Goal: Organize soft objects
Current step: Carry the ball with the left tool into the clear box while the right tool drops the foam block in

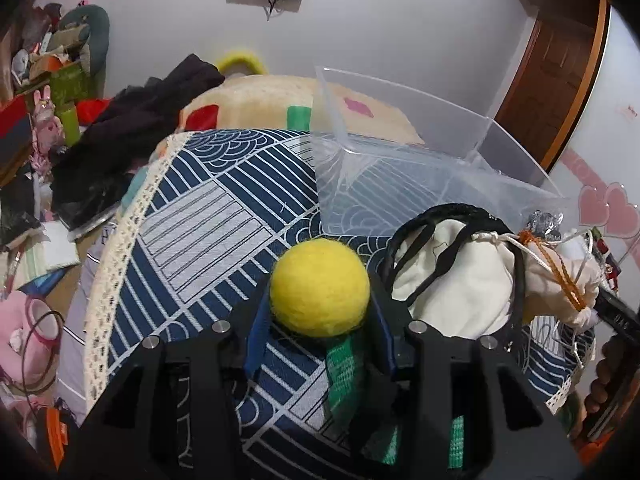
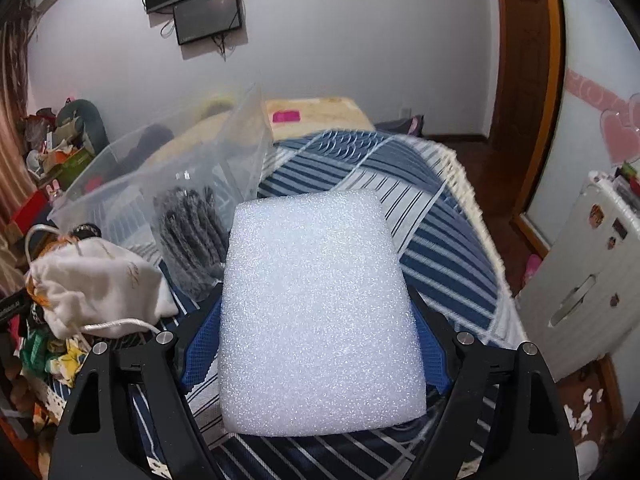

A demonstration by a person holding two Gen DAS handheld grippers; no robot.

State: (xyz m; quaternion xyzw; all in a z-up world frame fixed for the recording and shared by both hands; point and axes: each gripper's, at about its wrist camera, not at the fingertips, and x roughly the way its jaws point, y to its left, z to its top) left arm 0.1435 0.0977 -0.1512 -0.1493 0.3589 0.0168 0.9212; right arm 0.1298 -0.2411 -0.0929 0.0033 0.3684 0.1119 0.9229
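My left gripper (image 1: 319,304) is shut on a yellow felt ball (image 1: 319,287) and holds it above the blue patterned tablecloth (image 1: 208,216). My right gripper (image 2: 320,320) is shut on a white foam block (image 2: 320,312) that fills the middle of the right wrist view. A clear plastic bin (image 1: 404,148) stands just beyond the ball; it also shows in the right wrist view (image 2: 120,168). A white drawstring pouch (image 1: 460,280) with black bands lies right of the ball, and shows in the right wrist view (image 2: 96,280). A clear bag of grey knit (image 2: 192,236) leans by the bin.
A green strap (image 1: 344,364) lies under the left gripper. Dark clothing (image 1: 140,128) and a cream cushion (image 1: 256,100) lie behind the table. Clutter and toys (image 1: 44,80) fill the left side. A white appliance (image 2: 580,280) and wooden door (image 2: 528,60) stand right.
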